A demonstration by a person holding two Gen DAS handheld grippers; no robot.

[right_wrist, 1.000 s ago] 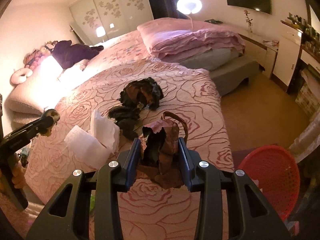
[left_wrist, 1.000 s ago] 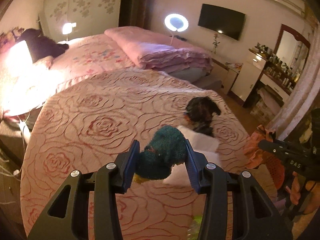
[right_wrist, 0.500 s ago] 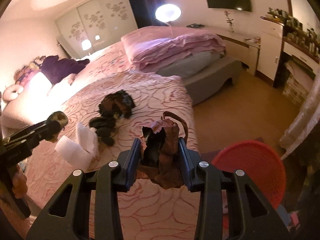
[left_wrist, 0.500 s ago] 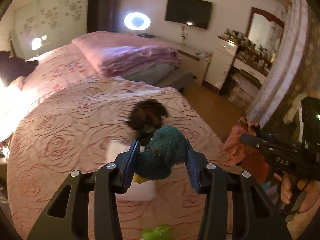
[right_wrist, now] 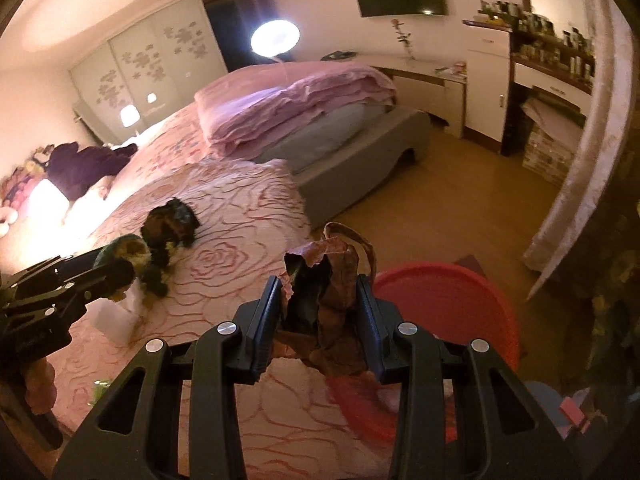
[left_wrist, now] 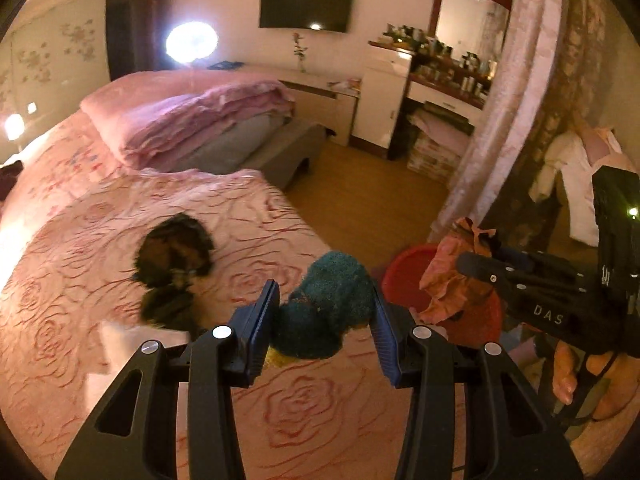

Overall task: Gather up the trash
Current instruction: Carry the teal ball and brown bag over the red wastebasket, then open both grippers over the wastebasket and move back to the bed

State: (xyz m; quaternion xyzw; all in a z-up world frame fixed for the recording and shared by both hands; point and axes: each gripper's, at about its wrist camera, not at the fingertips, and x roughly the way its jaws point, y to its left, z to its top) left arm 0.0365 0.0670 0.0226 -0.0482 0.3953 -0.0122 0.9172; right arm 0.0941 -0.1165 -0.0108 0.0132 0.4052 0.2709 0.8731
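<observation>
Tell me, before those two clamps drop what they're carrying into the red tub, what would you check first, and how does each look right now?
1. Left gripper has a firm hold on the teal fuzzy wad: ok, pinched between both fingers.
2. Right gripper holds the crumpled brown paper bag: ok, clamped on both sides.
3. Red basket is open and reachable: ok, its mouth faces up beside the bed.
4. Bag is fully over the basket: not ok, it sits at the near-left rim.
5. Teal wad is over the basket: not ok, it hangs over the bedspread.
6. The grippers are clear of each other: ok, apart.
</observation>
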